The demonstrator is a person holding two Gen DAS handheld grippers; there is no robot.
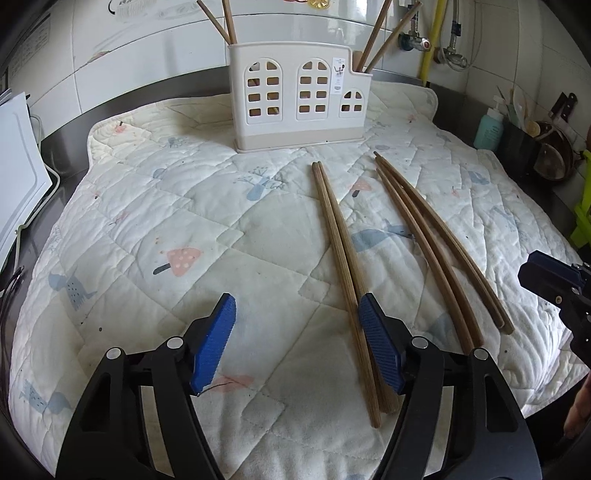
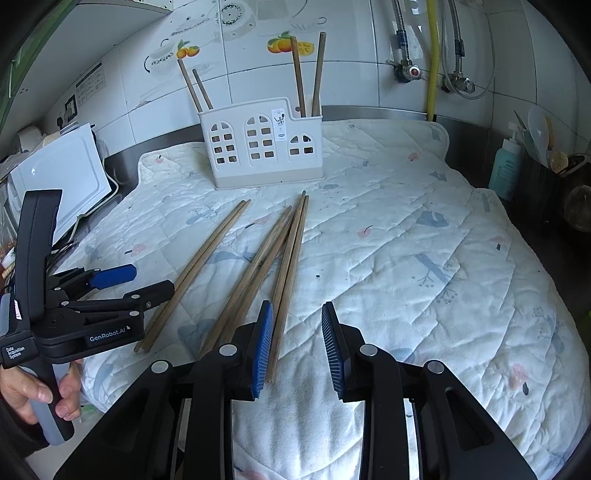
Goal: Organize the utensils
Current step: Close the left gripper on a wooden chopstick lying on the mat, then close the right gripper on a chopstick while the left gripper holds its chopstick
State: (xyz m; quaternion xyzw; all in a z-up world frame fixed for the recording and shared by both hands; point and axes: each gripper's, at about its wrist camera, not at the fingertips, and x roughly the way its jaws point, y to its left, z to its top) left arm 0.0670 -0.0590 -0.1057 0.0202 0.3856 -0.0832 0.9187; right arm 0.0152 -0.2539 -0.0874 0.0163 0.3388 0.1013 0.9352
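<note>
Left tool (image 1: 297, 319) gaping, empty, its right pad beside the nearest chopstick pair (image 1: 341, 258). Right tool (image 2: 297, 332) part-spread, holding nothing. Chopstick holder (image 1: 299, 96) stands well beyond. Risk: pad nudges pair, one stick rolls away.

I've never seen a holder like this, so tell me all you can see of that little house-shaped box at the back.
The cream holder looks like plastic, moulded as a house with three arched, cut-out windows and a lower step on its right. It stands upright on the quilted mat near the tiled wall. Two wooden chopsticks lean out of its left end, two out of its right. No gripper touches it.
</note>
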